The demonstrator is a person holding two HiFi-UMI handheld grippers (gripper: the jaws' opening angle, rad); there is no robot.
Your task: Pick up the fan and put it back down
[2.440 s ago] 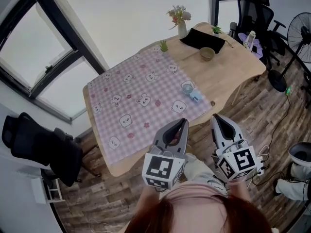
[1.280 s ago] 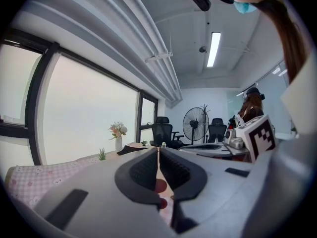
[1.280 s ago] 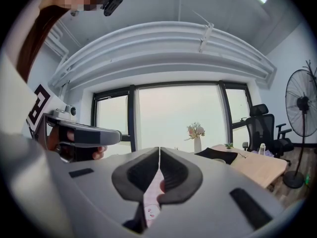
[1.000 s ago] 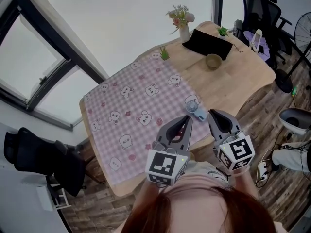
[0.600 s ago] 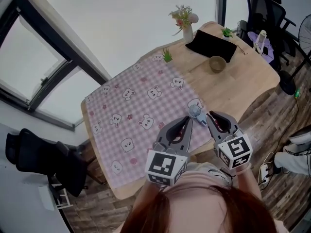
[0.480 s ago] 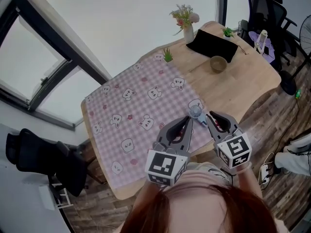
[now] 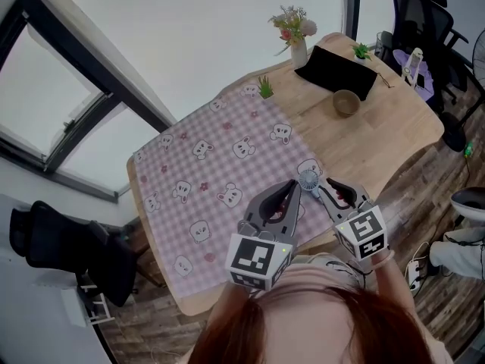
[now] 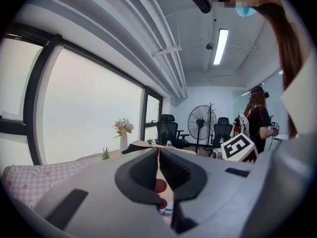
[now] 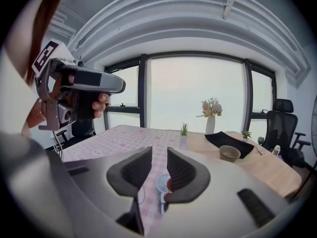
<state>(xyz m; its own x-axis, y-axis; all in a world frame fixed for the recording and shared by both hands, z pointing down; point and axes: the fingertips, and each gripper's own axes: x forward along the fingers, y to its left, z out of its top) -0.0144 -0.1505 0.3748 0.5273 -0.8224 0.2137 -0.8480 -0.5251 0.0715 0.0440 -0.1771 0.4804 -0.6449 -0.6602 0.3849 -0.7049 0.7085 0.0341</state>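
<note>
Head view, looking steeply down: a person stood at the near edge of a wooden table with a claw in each hand, and the small white fan lay on the pink checked cloth, close to that cloth's near right corner. The right gripper hung over the table edge just short of the fan. Its jaws had just been opening and stood partly apart, gripping nothing. In the right gripper view the fan's round head showed through the gap between them, lower down on the cloth, and neither pad touched it. The left gripper was held just beside the right one, its tips over the cloth near the fan. In the left gripper view its jaws met along a thin line, with nothing between them. At the far end of the table stood a vase of flowers, a black mat and a bowl, well apart from the fan.
</note>
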